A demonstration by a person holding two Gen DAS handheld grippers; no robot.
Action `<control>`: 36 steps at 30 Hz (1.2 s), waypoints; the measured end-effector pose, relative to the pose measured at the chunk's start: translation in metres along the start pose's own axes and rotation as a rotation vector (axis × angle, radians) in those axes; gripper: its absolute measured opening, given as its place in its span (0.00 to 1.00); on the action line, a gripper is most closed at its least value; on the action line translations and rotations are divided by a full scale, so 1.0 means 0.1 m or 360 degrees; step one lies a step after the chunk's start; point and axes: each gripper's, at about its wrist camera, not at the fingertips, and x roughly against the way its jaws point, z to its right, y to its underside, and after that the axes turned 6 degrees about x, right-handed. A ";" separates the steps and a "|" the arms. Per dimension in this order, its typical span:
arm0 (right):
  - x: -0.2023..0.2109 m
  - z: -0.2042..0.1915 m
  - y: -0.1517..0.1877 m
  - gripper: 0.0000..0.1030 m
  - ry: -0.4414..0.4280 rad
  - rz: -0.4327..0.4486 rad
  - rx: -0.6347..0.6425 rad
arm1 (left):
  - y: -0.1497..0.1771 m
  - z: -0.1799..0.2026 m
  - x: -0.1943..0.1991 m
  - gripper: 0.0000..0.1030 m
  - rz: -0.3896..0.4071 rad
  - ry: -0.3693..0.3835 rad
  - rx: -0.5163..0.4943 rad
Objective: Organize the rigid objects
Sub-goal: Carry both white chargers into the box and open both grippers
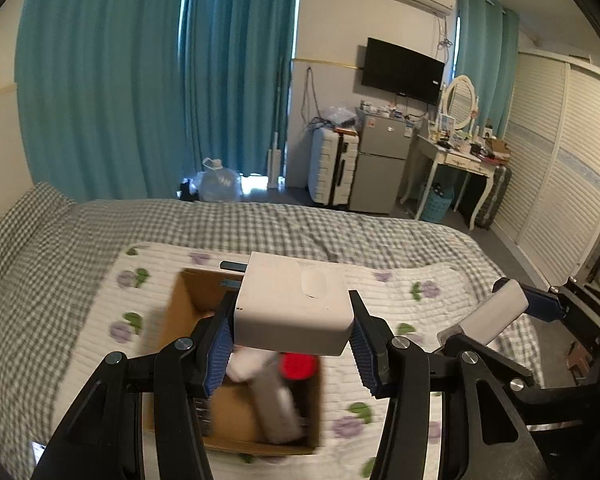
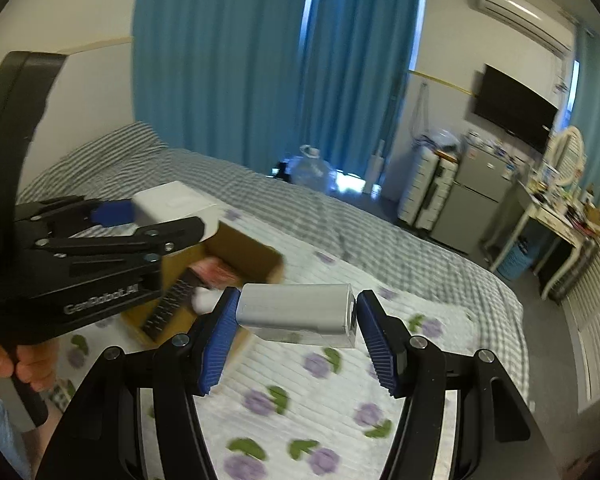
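while both grippers hang over the bed, the left gripper has its blue ribbed pads pressed on the two sides of a white rounded-corner plastic box, so it's clamped on that and holding it in the air right above an open brown cardboard box. that cardboard box sits on a white quilted mat with purple flowers, which lies on the grey checked bedspread. inside the carton i can make out a red round lid, a grey bottle-ish thing and something white, all pretty blurry. from the right wrist view there's also a dark remote-looking item in there. the right gripper is carrying a silver rectangular metal block crosswise between its blue pads; the left pad touches one end, the other end looks just about at the right pad. it's off to the right of the carton, above the mat. a hand grips the left tool's handle.
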 end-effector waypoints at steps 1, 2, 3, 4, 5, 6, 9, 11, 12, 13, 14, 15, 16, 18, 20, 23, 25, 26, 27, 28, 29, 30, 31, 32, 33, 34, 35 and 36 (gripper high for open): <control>-0.05 -0.07 -0.03 0.58 -0.0014 0.0007 0.0014 | 0.01 -0.09 -0.02 0.52 0.0003 -0.0012 -0.0004; -0.11 -0.15 -0.07 0.58 -0.0031 0.0008 0.0027 | 0.03 -0.19 -0.05 0.52 0.0004 -0.0025 -0.0009; -0.19 -0.22 -0.09 0.58 -0.0051 0.0004 0.0035 | 0.06 -0.29 -0.09 0.52 0.0003 -0.0036 -0.0010; -0.26 -0.27 -0.11 0.58 -0.0072 0.0001 0.0038 | 0.08 -0.38 -0.15 0.52 -0.0002 -0.0042 -0.0005; -0.36 -0.33 -0.13 0.58 -0.0091 -0.0003 0.0039 | 0.10 -0.45 -0.19 0.52 -0.0004 -0.0045 0.0003; -0.47 -0.39 -0.15 0.58 -0.0107 -0.0013 0.0042 | 0.13 -0.53 -0.25 0.52 -0.0011 -0.0048 0.0012; -0.78 -0.51 -0.17 0.58 -0.0147 -0.0046 0.0031 | 0.23 -0.79 -0.48 0.52 -0.0047 -0.0058 0.0046; -0.98 -0.57 -0.17 0.58 -0.0166 -0.0070 0.0017 | 0.31 -0.92 -0.62 0.52 -0.0071 -0.0056 0.0060; -1.10 -0.60 -0.17 0.58 -0.0176 -0.0083 0.0015 | 0.36 -0.98 -0.68 0.52 -0.0085 -0.0049 0.0064; -1.20 -0.62 -0.17 0.58 -0.0183 -0.0093 0.0011 | 0.40 -1.03 -0.74 0.52 -0.0099 -0.0036 0.0068; -1.26 -0.65 -0.14 0.58 -0.0187 -0.0100 0.0008 | 0.45 -1.07 -0.80 0.52 -0.0117 -0.0020 0.0075; -1.34 -0.66 -0.14 0.58 -0.0194 -0.0113 0.0007 | 0.50 -1.12 -0.86 0.52 -0.0142 -0.0010 0.0082; -1.42 -0.65 -0.15 0.58 -0.0197 -0.0122 0.0003 | 0.53 -1.15 -0.92 0.52 -0.0164 -0.0009 0.0087; -1.58 -0.66 -0.16 0.58 -0.0207 -0.0141 -0.0007 | 0.57 -1.17 -1.00 0.52 -0.0193 -0.0022 0.0072; -1.71 -0.67 -0.17 0.58 -0.0209 -0.0154 -0.0015 | 0.61 -1.16 -1.07 0.52 -0.0220 -0.0036 0.0057; -1.90 -0.69 -0.17 0.58 -0.0206 -0.0176 -0.0012 | 0.63 -1.15 -1.13 0.52 -0.0236 -0.0030 0.0028; -1.99 -0.69 -0.16 0.58 -0.0202 -0.0189 -0.0017 | 0.64 -1.15 -1.13 0.52 -0.0242 0.0000 0.0048; -2.05 -0.70 -0.16 0.58 -0.0198 -0.0196 -0.0021 | 0.64 -1.13 -1.13 0.52 -0.0242 0.0007 0.0038; -2.09 -0.69 -0.15 0.58 -0.0195 -0.0201 -0.0025 | 0.64 -1.10 -1.12 0.52 -0.0242 -0.0003 0.0017; -2.13 -0.69 -0.15 0.58 -0.0193 -0.0208 -0.0030 | 0.65 -1.07 -1.12 0.52 -0.0243 -0.0021 -0.0009; -2.16 -0.70 -0.14 0.58 -0.0190 -0.0218 -0.0032 | 0.66 -1.06 -1.12 0.51 -0.0245 -0.0018 -0.0016; -2.19 -0.70 -0.14 0.58 -0.0185 -0.0226 -0.0031 | 0.66 -1.04 -1.12 0.51 -0.0254 0.0007 -0.0012; -2.21 -0.70 -0.13 0.58 -0.0179 -0.0230 -0.0028 | 0.65 -1.03 -1.11 0.51 -0.0264 0.0032 -0.0009; -2.22 -0.70 -0.12 0.58 -0.0172 -0.0230 -0.0031 | 0.66 -1.00 -1.10 0.50 -0.0270 0.0067 -0.0016; -2.23 -0.69 -0.12 0.58 -0.0173 -0.0234 -0.0039 | 0.66 -0.96 -1.09 0.50 -0.0263 0.0065 -0.0037; -2.23 -0.69 -0.11 0.58 -0.0175 -0.0235 -0.0043 | 0.67 -0.94 -1.10 0.50 -0.0270 0.0072 -0.0056; -2.24 -0.69 -0.11 0.58 -0.0170 -0.0239 -0.0037 | 0.67 -0.91 -1.11 0.50 -0.0269 0.0062 -0.0069; -2.24 -0.70 -0.10 0.58 -0.0163 -0.0242 -0.0031 | 0.69 -0.89 -1.13 0.50 -0.0268 0.0043 -0.0083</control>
